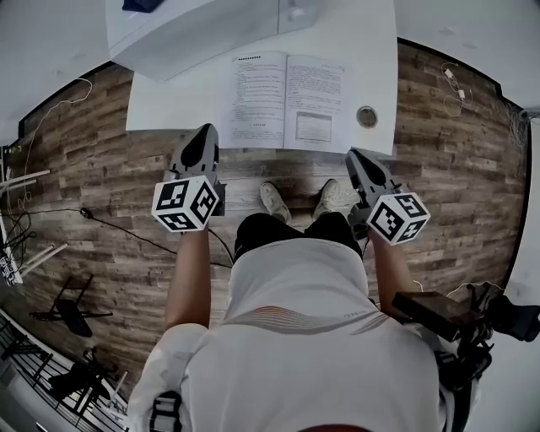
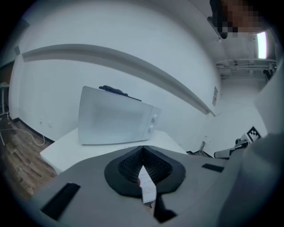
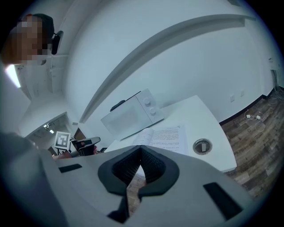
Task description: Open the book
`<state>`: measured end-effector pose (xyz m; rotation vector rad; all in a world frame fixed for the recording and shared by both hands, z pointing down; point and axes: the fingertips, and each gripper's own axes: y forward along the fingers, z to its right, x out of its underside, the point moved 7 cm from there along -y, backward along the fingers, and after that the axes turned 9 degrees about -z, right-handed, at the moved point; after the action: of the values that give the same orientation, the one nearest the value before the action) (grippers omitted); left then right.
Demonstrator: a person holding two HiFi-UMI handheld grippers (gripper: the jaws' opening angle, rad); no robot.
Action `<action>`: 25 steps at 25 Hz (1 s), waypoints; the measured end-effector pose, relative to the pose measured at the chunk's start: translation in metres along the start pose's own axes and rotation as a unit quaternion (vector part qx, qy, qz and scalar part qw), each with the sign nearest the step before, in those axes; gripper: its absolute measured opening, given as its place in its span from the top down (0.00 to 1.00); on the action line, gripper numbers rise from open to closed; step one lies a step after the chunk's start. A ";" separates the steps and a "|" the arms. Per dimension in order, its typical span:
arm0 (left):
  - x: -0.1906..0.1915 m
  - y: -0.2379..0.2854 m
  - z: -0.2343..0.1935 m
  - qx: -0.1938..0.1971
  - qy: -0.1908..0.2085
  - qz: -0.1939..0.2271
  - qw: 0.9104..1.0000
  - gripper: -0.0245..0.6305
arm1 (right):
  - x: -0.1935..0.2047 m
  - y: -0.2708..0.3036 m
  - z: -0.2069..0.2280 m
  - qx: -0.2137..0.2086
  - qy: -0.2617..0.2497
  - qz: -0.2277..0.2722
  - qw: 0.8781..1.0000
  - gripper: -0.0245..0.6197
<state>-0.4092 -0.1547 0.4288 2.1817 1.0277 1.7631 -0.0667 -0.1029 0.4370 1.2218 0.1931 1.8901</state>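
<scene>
The book (image 1: 283, 99) lies open and flat on the white table (image 1: 371, 51), its printed pages facing up; the right gripper view also shows the book (image 3: 166, 135). My left gripper (image 1: 205, 131) hangs in the air at the table's near edge, by the book's lower left corner, with its jaws shut and nothing between them (image 2: 143, 148). A strip of printed page shows through the gap under its tips. My right gripper (image 1: 353, 153) is held just off the table's near right edge, apart from the book, with its tips together and nothing in them (image 3: 141, 148).
A white microwave (image 1: 202, 25) stands at the back left of the table. A round metal disc (image 1: 366, 116) sits in the tabletop right of the book. Wooden floor with cables (image 1: 51, 110) surrounds the table, and stands lie at the left (image 1: 67, 312).
</scene>
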 end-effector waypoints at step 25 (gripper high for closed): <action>-0.009 -0.112 0.174 0.038 0.044 0.084 0.995 0.95 | -0.020 -0.142 -0.006 -0.021 -0.110 0.105 0.988 0.97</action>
<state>-0.2970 -0.0253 0.3122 2.3173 0.9709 1.9381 0.0130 -0.0272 0.3440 1.4573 -0.0978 1.9058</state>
